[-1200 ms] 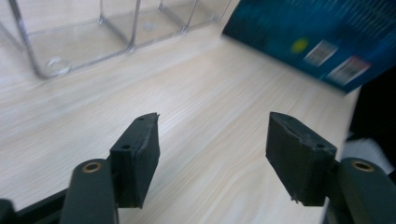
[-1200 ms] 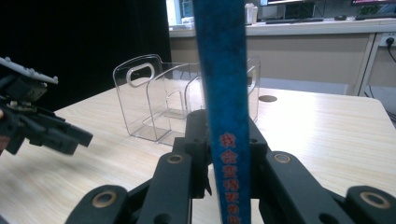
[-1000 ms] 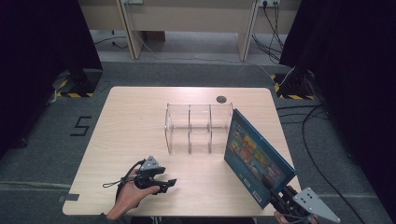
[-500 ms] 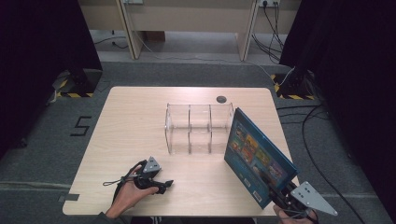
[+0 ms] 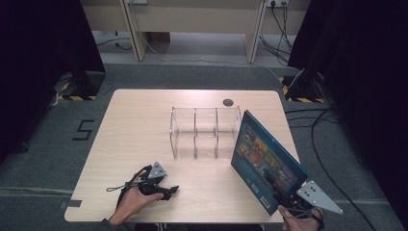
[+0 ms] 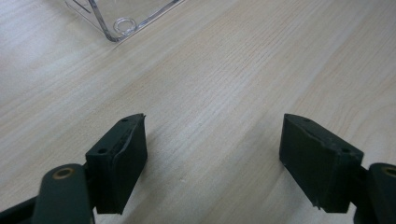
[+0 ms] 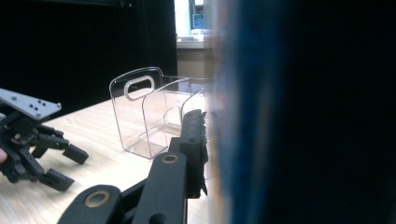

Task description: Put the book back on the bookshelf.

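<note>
My right gripper (image 5: 284,198) clamps the blue picture book (image 5: 266,161) upright by its lower corner; my left gripper (image 5: 169,192) gapes empty on the counter (image 5: 139,130).

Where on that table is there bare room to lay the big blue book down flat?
The widest bare stretch of the table lies left of the clear organizer, above the left gripper. A second strip runs between that gripper and the book, in front of the organizer. The right side is crowded: the book, held tilted by the right gripper, stands close to the organizer's right end.
</note>
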The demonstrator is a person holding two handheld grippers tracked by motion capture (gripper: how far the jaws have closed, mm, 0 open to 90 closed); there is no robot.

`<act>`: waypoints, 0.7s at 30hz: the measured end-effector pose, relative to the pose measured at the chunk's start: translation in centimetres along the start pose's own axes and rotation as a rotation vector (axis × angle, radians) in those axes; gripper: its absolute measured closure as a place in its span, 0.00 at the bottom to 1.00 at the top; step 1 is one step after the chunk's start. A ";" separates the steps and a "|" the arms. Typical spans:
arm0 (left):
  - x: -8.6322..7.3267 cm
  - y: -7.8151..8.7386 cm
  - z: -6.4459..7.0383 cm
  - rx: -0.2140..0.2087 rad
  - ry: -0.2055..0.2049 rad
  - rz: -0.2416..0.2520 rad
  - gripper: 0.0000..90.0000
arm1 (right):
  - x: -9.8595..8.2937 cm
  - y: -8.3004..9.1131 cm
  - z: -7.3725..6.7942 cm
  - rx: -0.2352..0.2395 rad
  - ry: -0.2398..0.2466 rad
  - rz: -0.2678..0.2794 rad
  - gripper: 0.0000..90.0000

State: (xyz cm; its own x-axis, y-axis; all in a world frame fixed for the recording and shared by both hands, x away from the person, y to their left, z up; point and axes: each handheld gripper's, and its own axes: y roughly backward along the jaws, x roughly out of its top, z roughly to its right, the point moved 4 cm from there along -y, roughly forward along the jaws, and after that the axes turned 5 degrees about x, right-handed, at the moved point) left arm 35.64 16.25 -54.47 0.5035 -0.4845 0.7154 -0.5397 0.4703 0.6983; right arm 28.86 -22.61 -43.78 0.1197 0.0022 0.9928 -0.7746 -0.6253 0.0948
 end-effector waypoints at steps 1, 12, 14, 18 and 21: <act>0.0 0.0 0.0 0.000 -0.001 0.000 0.25 | 0.0 -0.1 0.0 0.007 -0.005 0.006 0.86; 0.0 0.0 0.0 0.001 -0.009 -0.002 0.25 | -0.2 -0.3 0.2 0.000 -0.169 0.074 0.87; 0.0 0.0 0.0 0.000 -0.009 -0.003 0.25 | -0.2 -0.3 0.1 0.001 -0.183 0.079 0.88; 0.0 0.0 0.0 -0.001 -0.011 -0.002 0.25 | -0.3 -0.3 0.1 -0.004 -0.233 0.097 0.90; 0.0 0.0 0.0 -0.001 -0.011 -0.003 0.25 | -0.6 -0.5 0.1 -0.002 -0.263 0.107 0.91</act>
State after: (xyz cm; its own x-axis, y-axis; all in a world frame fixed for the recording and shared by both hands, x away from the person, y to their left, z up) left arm 35.64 16.22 -54.47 0.4979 -0.4937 0.7130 -0.5378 0.4692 0.7004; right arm 29.26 -22.34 -44.39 0.1938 -0.2667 0.9441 -0.7928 -0.6094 -0.0094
